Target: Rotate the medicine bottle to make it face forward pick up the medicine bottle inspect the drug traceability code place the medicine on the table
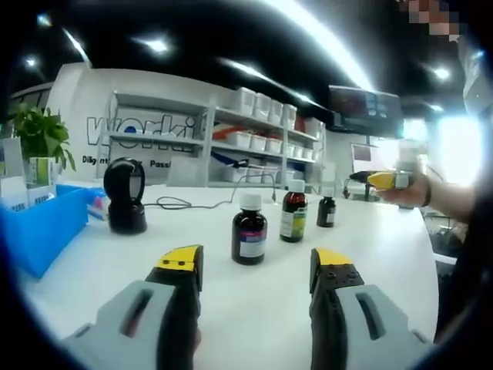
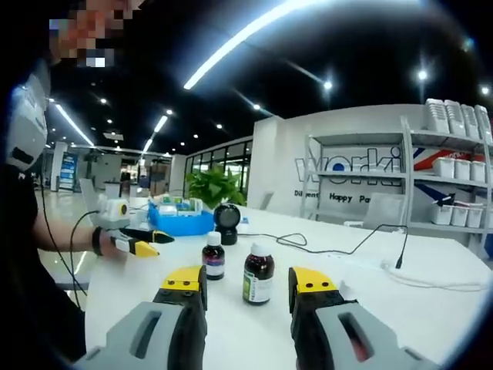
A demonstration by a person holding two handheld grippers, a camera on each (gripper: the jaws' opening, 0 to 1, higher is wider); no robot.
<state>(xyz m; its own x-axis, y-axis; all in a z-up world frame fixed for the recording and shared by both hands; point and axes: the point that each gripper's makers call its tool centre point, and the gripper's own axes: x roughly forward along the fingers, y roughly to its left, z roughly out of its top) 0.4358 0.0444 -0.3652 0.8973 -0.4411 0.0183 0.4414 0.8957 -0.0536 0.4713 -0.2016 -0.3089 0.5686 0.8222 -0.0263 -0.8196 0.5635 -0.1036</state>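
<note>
In the left gripper view my left gripper point(image 1: 256, 266) rises from the bottom of the frame with its yellow-tipped jaws spread wide and nothing between them, hovering above the white tabletop point(image 1: 370, 254). Just beyond the gap, at frame centre, stands the nearest medicine bottle point(image 1: 249, 229), upright, dark brown with a white cap and a pale label turned toward me; a second bottle point(image 1: 293, 212) with a green and white label stands behind it to the right, and a small third bottle point(image 1: 326, 208) further right. This view also shows a black scanner point(image 1: 125, 196) on its stand at middle left, a blue bin point(image 1: 46, 231) at the left edge, and my other gripper point(image 1: 385, 180) at the right edge. In the right gripper view my right gripper point(image 2: 246, 279) likewise has its jaws wide apart and holds nothing. Between them, just past the tips, stands a brown bottle point(image 2: 258, 274) with a green and white label, and a smaller bottle point(image 2: 213, 257) sits to its left. At middle left of that frame a hand point(image 2: 108, 245) holds the left gripper low over the tabletop.
</note>
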